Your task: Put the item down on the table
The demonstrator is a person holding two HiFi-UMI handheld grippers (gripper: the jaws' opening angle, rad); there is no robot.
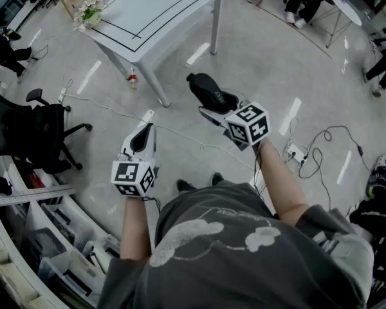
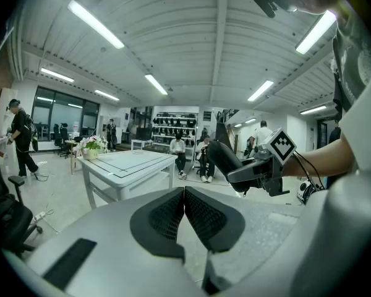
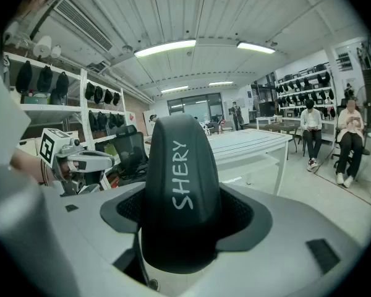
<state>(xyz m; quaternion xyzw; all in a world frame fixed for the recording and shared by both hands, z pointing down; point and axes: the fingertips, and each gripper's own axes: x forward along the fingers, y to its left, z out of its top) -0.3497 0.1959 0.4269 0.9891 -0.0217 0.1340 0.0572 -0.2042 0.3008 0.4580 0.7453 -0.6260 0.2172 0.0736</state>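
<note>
A black oblong case with white "SHERY" lettering stands upright between the jaws of my right gripper, which is shut on its sides. In the head view the case and the right gripper hang high over the floor, short of the white table. My left gripper is lower and to the left, its pads pressed together with nothing between them. The left gripper view shows the case at the right and the table ahead.
A pot of flowers stands on the table's far left corner. A black office chair and shelves with bins are at the left. Cables and a power strip lie on the floor at the right. People sit beyond the table.
</note>
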